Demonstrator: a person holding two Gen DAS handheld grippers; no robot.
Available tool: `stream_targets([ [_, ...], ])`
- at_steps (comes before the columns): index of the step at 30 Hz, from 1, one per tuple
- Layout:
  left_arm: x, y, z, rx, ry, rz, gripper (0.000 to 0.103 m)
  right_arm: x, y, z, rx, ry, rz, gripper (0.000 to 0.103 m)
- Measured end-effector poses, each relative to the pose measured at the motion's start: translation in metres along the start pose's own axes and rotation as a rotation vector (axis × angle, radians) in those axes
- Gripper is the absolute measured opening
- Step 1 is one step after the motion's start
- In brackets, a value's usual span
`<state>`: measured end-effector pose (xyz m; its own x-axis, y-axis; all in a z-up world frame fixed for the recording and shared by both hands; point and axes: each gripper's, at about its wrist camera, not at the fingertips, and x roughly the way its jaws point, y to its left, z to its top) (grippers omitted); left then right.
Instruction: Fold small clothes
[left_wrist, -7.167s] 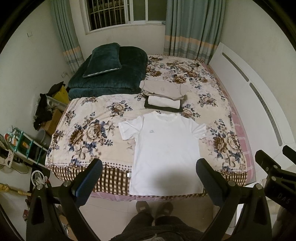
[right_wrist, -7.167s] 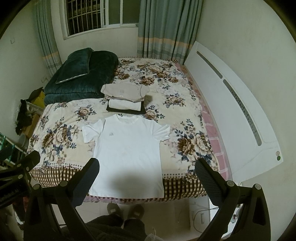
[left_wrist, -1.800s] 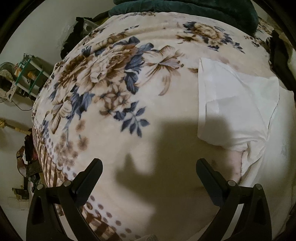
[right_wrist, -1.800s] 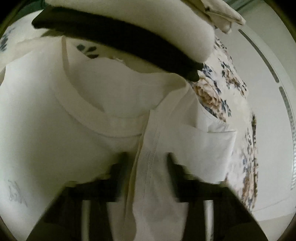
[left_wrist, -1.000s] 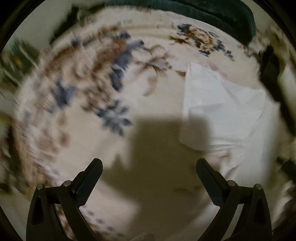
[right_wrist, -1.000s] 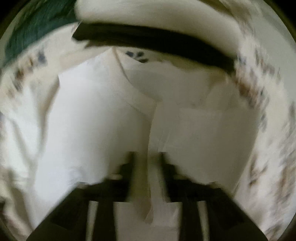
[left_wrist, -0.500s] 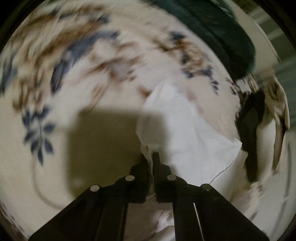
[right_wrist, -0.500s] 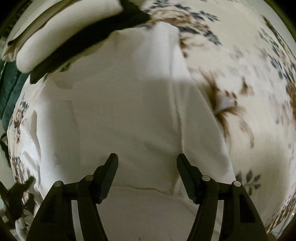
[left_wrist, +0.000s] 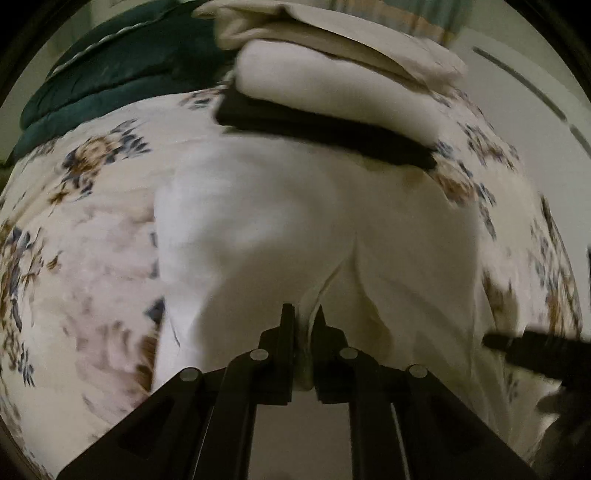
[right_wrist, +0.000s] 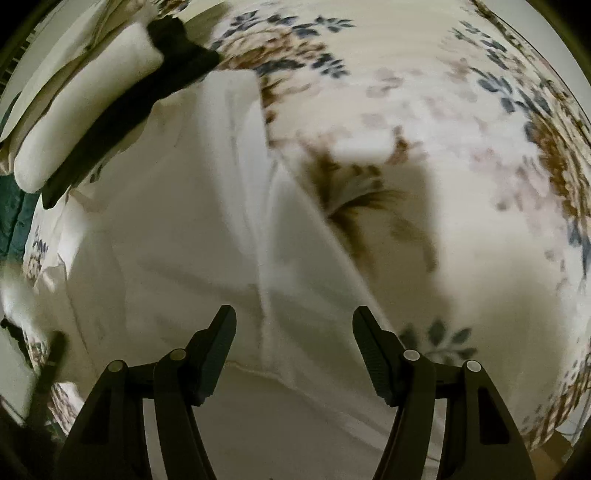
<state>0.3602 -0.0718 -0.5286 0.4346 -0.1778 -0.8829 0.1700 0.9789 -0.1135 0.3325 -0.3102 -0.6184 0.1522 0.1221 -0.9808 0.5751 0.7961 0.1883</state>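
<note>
Left claw (left_wrist: 303, 325) is nearly closed on a pinch of the white T-shirt (left_wrist: 280, 229), though its jaws are easing apart while the cloth is still between them. Right claw (right_wrist: 293, 334) hangs with jaws wide and nothing in them, over the shirt's folded side (right_wrist: 207, 236). Both views are blurred. That shirt lies on the floral bedspread (left_wrist: 85, 236) near the bed's front edge; beyond its collar end sits a stack of folded clothes (left_wrist: 332, 88), with a dark green quilt (left_wrist: 110, 70) further back towards the left.
</note>
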Motion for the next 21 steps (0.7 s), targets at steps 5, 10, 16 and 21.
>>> stream_targets([
  [5,-0.017,0.009,-0.015,-0.038,0.004,0.003,0.075,-0.016,0.0,0.011,-0.036,-0.017,0.025,0.068],
  [10,-0.039,0.051,-0.031,-0.149,-0.022,0.1,0.081,-0.02,0.034,0.025,-0.119,0.013,0.165,0.068],
  [16,-0.02,0.106,-0.035,-0.249,0.034,0.267,0.081,0.014,0.116,0.038,-0.213,0.145,0.312,0.068],
  [21,-0.016,0.126,-0.025,-0.28,0.02,0.294,0.081,0.043,0.159,0.036,-0.331,0.151,0.197,0.02],
])
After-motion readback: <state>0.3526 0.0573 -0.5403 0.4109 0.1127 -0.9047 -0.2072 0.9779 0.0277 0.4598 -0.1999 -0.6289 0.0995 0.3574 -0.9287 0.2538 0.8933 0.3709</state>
